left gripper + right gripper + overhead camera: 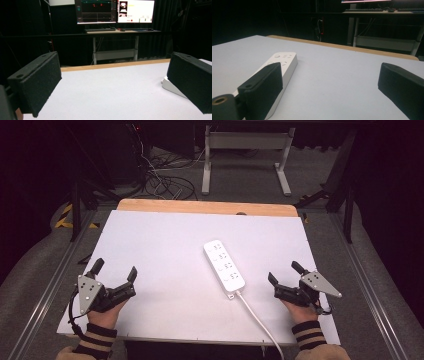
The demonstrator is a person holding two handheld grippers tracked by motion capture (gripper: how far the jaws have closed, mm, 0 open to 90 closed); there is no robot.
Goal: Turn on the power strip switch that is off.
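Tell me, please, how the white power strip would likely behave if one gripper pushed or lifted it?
The power strip looks like a rigid, flat plastic bar, so it would probably slide rather than roll or tip. Its smooth casing may slip on the white table. The trailing cord is floppy and would likely drag or swing it.

Left claw (115, 270) low at near left, jaws spread wide, empty. Right claw (284, 272) low at near right, jaws apart, empty. Striped cuffs (95, 340) on both wrists.

white power strip (224, 265) on white board (165, 270); tan wood edge (205, 206) beyond; black-and-tan striped cuffs (95, 340).
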